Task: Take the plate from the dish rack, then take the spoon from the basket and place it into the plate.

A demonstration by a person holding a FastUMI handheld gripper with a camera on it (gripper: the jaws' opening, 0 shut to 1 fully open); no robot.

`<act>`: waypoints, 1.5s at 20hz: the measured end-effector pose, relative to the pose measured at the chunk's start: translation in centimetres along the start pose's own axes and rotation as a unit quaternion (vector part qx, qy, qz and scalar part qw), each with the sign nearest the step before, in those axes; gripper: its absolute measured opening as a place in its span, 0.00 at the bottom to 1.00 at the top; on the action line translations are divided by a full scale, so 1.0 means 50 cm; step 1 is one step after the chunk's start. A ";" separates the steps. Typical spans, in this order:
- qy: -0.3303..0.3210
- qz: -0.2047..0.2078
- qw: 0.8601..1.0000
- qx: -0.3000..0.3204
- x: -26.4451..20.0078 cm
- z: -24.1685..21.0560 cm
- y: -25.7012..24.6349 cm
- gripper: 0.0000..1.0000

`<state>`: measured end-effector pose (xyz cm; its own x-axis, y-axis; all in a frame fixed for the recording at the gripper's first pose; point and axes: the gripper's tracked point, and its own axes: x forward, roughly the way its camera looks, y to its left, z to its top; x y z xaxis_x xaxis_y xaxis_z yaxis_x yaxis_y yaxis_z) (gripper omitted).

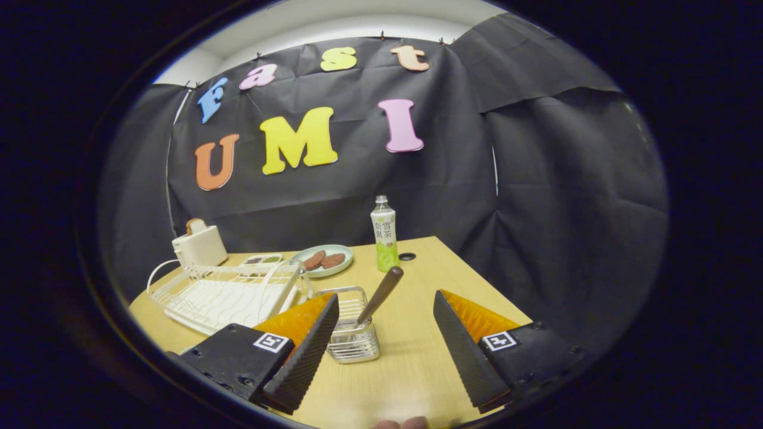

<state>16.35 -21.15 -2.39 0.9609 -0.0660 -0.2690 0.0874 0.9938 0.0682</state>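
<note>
My gripper (386, 299) is open, its fingers spread wide above the wooden table (417, 357). A small wire basket (353, 333) stands between them, close against the left finger. A spoon (380, 296) stands in it, its brown handle leaning up and to the right. The white dish rack (229, 292) sits beyond the left finger; I cannot make out a plate in it. A pale green plate (325, 262) with two brown cookies lies further back, behind the rack and the basket.
A green-labelled drink bottle (384, 233) stands at the table's far edge, with a small dark hole (407, 256) beside it. A white toaster (199, 244) and a small flat tray (262, 260) sit behind the rack. The table edge falls away to the right.
</note>
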 end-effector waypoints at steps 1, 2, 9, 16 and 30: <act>0.003 0.002 1.000 -0.006 0.016 0.000 0.001 1.00; 0.005 0.006 1.000 -0.011 0.031 -0.003 0.003 1.00; 0.019 0.015 1.000 0.016 0.088 0.003 0.007 0.88; 0.009 0.023 0.999 0.030 0.080 0.029 0.030 0.37; -0.110 0.030 0.993 0.015 -0.079 0.217 0.100 0.11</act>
<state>15.86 -16.89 9.45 0.9985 -0.0277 -0.0467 0.0326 0.9937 0.1075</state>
